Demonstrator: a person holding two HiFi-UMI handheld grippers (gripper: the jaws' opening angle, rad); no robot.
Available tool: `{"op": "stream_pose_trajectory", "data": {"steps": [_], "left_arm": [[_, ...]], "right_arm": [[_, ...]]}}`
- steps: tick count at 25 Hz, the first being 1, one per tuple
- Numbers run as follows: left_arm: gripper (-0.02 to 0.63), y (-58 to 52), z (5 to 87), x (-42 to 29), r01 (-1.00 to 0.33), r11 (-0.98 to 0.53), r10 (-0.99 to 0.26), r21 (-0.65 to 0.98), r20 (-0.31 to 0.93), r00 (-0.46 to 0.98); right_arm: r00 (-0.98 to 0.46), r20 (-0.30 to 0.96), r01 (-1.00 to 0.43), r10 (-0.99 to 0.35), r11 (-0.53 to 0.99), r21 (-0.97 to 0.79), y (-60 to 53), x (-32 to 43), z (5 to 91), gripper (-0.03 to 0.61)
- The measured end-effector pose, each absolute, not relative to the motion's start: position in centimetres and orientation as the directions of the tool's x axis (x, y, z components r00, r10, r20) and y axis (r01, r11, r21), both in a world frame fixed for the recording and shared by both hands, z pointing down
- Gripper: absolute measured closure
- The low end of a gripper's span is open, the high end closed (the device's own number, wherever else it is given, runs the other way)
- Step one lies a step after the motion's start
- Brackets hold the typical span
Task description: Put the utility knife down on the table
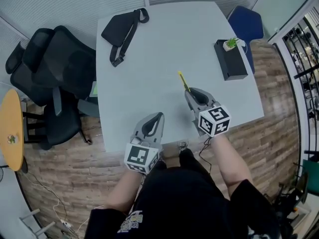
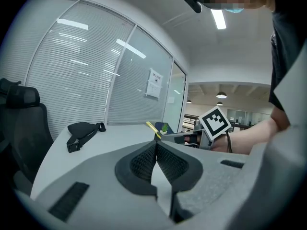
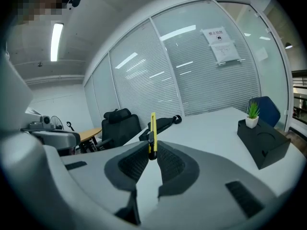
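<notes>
A slim yellow utility knife sticks forward out of my right gripper, which is shut on its black rear end; in the right gripper view the utility knife stands edge-on between the pads of my right gripper, above the pale grey table. My left gripper hovers at the table's near edge, shut with nothing in it; its pads meet at the tips of my left gripper. From the left gripper view the knife and the right gripper's marker cube show to the right.
A black sling bag lies at the table's far left. A black box with a small potted plant sits at the right side. Black office chairs stand left of the table, a blue chair behind it, a round wooden table far left.
</notes>
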State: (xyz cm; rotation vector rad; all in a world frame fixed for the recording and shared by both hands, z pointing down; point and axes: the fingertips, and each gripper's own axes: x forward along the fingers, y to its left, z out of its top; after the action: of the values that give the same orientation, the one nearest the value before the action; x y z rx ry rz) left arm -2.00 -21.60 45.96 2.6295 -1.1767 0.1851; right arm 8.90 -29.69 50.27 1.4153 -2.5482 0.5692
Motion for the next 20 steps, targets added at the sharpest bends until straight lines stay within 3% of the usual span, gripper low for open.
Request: {"op": "stream_pose_trajectory", "data": {"steps": [20], "left_arm": [[0.609,-21.0,49.9,1.2,-0.817,-0.537,-0.756,0.210,0.310,0.576]], "right_arm": [[-0.583,0.570,-0.801,-0.578,0.528,-0.284,-31.1,9.4,64.4,0.521]]}}
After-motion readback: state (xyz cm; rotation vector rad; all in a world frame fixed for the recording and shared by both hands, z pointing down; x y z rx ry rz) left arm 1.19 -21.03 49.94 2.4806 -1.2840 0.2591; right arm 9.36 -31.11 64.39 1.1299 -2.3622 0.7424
